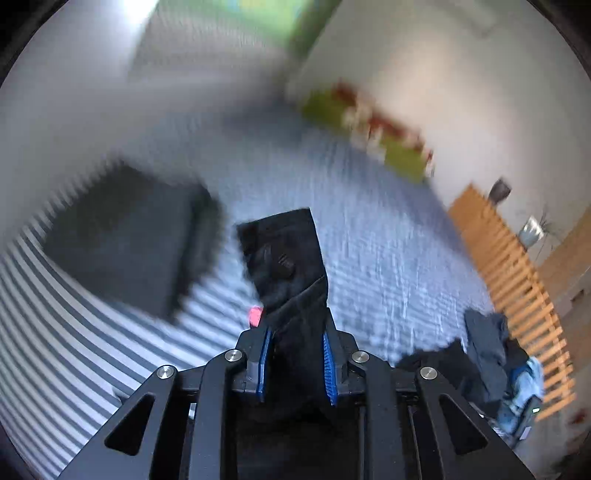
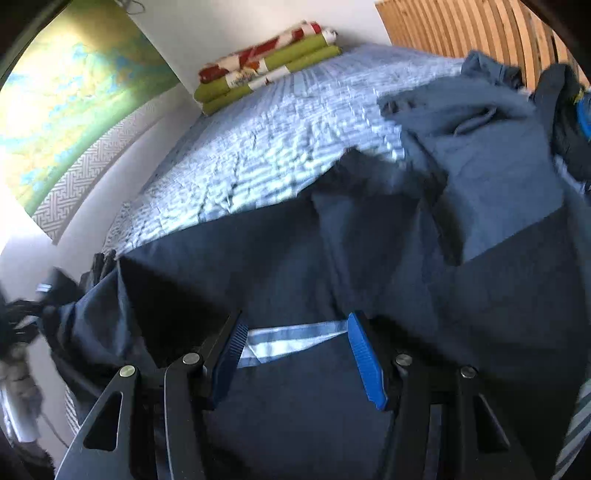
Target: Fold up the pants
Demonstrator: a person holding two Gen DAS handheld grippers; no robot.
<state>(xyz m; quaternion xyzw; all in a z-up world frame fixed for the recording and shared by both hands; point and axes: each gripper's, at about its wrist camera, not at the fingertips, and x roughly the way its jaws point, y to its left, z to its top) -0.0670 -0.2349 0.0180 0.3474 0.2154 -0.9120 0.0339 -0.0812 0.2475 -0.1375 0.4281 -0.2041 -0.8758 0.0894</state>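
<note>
Limp dark pants (image 1: 286, 266) are pinched by the left gripper (image 1: 295, 363); the right gripper (image 2: 295, 354), released, is best closed on the hem.

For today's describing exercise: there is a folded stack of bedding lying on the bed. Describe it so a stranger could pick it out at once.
Start at the bed with the pale blue quilt and follow it to its far end, where it meets the white wall beside the wooden slatted panel. There lies the folded stack. Its olive-green layers under a red-and-white patterned one set it apart from the loose blue and dark clothes heaped nearby.
</note>
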